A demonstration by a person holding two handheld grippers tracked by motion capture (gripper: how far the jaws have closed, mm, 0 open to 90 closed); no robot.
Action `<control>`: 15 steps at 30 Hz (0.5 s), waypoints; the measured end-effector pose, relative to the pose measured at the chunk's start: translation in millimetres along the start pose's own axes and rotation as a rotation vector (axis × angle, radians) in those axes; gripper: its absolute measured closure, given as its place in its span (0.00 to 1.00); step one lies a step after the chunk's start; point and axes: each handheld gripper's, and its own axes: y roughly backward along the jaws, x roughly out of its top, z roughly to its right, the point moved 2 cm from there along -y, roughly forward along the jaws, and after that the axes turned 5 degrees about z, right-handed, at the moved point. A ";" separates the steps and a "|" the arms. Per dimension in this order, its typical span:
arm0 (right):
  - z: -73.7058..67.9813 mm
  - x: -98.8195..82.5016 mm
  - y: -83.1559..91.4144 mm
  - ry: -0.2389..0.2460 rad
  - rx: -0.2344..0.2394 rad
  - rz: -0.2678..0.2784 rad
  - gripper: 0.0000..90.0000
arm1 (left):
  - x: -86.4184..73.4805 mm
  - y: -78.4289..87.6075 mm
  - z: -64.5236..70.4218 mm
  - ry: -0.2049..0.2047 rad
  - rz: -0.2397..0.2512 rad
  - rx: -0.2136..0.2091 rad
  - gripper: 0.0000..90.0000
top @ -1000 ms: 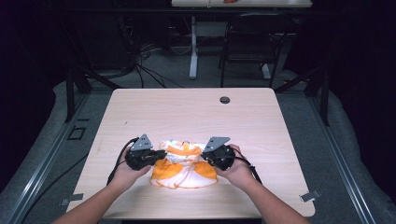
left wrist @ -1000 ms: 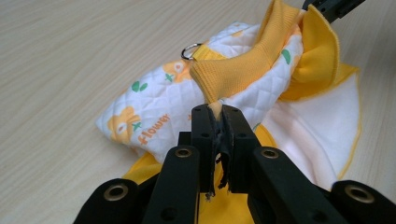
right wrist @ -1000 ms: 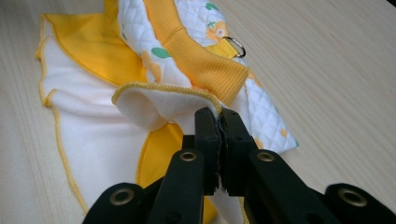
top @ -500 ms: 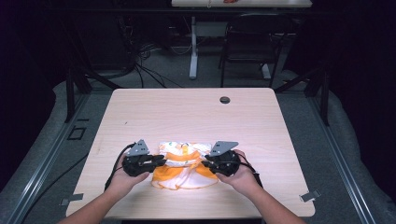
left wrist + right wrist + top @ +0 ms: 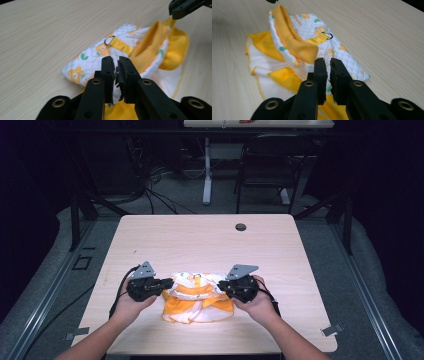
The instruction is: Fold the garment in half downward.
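Pale wooden table [image 5: 200, 240], grey floor [image 5: 165, 205], dark room

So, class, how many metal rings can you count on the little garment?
1: a metal ring on the yellow strap of the quilted garment; folds may hide others.

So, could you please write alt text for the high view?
Two hands hold black tools, the left tool and the right tool, closed on opposite edges of a small yellow and white garment lying on a light wooden table.
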 end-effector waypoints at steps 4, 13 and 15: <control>7.2 3.9 -15.9 -0.021 -0.001 -0.010 0.99 | -3.9 -14.9 -5.6 0.016 -0.023 -0.004 1.00; 7.7 6.3 -35.5 -0.028 0.053 -0.031 1.00 | -8.2 -17.5 10.3 0.006 -0.031 -0.075 1.00; 4.4 5.8 -33.7 -0.025 0.068 -0.031 1.00 | -9.7 -14.8 15.6 0.001 -0.031 -0.093 1.00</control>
